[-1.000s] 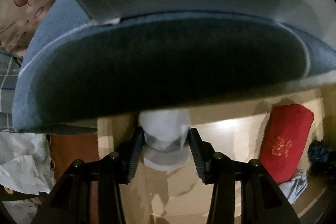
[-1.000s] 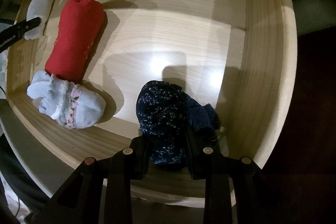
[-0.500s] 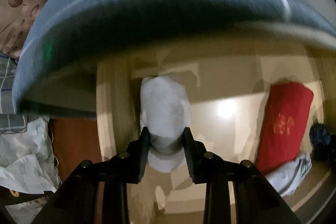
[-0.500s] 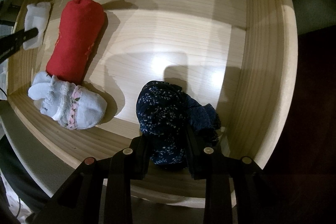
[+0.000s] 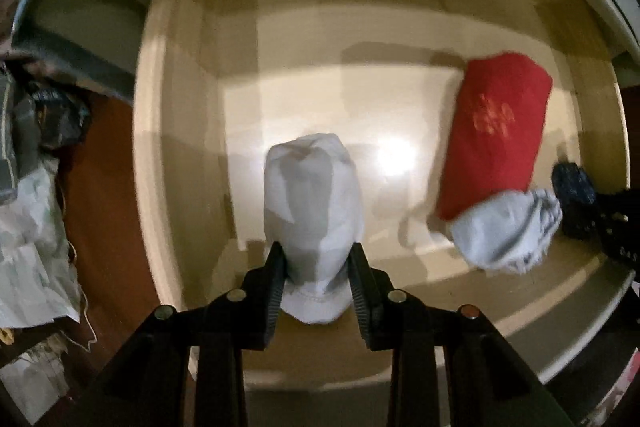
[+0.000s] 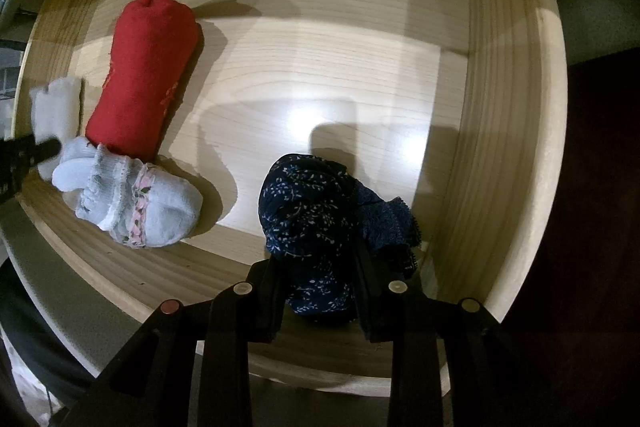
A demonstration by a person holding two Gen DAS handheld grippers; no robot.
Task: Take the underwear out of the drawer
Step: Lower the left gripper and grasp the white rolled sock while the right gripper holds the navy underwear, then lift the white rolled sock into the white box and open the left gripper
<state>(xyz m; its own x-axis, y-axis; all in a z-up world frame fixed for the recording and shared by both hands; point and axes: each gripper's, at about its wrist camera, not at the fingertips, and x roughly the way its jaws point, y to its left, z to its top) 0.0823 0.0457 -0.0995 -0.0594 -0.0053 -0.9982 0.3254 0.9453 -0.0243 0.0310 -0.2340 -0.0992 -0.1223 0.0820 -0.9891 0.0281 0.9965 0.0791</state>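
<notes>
My left gripper (image 5: 316, 259) is shut on a white rolled underwear (image 5: 314, 203) and holds it over the left part of the open wooden drawer (image 5: 188, 131). It also shows in the right wrist view (image 6: 56, 107). My right gripper (image 6: 320, 267) is shut on a dark navy floral rolled underwear (image 6: 312, 223) at the drawer's front right. A red roll (image 6: 148, 75) lies in the drawer at the left, seen also in the left wrist view (image 5: 496, 131). A pale blue frilled roll (image 6: 128, 199) lies in front of the red roll.
The drawer's right wall (image 6: 508, 131) stands close to the navy roll. Its front rim (image 6: 120, 267) runs below both grippers. Crumpled cloth and paper (image 5: 32, 219) lie outside the drawer at the left, over a brown floor (image 5: 108, 211).
My left gripper closed on the white roll and lifted back with it; the blue cloth above dropped out of view. In the right view the white roll moved toward the front. The right gripper stayed still.
</notes>
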